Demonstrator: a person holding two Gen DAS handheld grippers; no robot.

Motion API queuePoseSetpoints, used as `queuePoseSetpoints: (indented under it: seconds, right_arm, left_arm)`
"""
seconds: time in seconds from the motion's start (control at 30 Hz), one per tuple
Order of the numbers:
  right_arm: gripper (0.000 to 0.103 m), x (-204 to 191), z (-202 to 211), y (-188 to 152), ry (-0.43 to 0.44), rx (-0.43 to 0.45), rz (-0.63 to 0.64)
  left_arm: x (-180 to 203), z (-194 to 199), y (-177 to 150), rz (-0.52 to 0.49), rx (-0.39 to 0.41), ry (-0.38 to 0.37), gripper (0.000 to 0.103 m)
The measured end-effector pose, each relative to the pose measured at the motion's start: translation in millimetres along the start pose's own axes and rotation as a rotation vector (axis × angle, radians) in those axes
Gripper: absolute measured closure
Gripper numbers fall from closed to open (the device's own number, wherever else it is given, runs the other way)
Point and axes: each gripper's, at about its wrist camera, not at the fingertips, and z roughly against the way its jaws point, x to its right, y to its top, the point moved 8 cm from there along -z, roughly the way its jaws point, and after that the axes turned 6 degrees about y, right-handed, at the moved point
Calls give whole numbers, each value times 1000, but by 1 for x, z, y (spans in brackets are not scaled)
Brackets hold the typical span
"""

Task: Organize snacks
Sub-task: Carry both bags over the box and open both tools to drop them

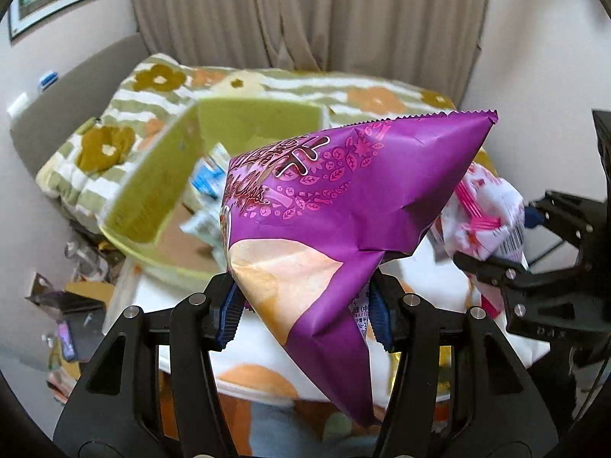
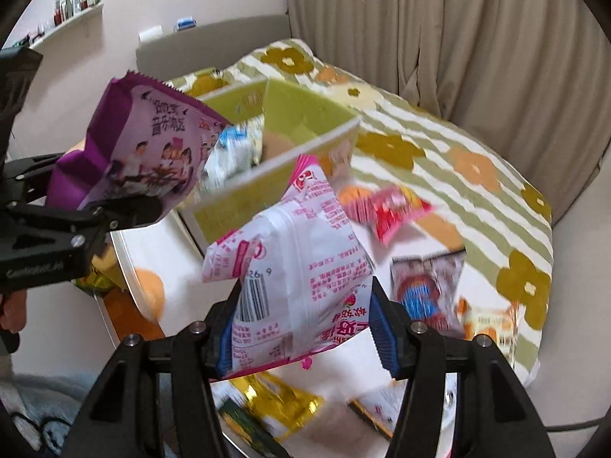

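My left gripper [image 1: 305, 311] is shut on a purple chip bag [image 1: 336, 206], which hangs lifted over the bed; the same purple bag [image 2: 145, 145] shows at the left of the right wrist view. My right gripper [image 2: 305, 332] is shut on a white and pink snack bag [image 2: 301, 263], also raised, and that white and pink bag [image 1: 485, 221] appears at the right of the left wrist view. Behind both stands an open green cardboard box [image 1: 160, 175], seen as the green box [image 2: 305, 122] from the right, with several blue and white packets inside.
A flowered striped blanket [image 2: 477, 175] covers the bed. Loose snacks lie on it: a red packet [image 2: 393, 210], a grey and blue packet [image 2: 427, 286], an orange one [image 2: 492, 320] and a gold bag [image 2: 275, 404]. Curtains [image 1: 305, 15] hang behind. Clutter lies on the floor [image 1: 72, 305].
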Motion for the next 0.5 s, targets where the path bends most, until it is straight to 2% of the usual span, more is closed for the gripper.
queuePoseSetpoints:
  seconds: [0.23, 0.43, 0.5]
  right_arm:
    - [49, -11, -17, 79, 3, 76, -36]
    - [49, -5, -57, 141, -12, 89, -115]
    - [49, -2, -70, 156, -22, 86, -148]
  left_arm:
    - [-61, -26, 72, -9, 27, 34, 51]
    - [-100, -82, 129, -66, -18, 9, 51]
    - [-106, -107, 139, -95, -71, -6, 51]
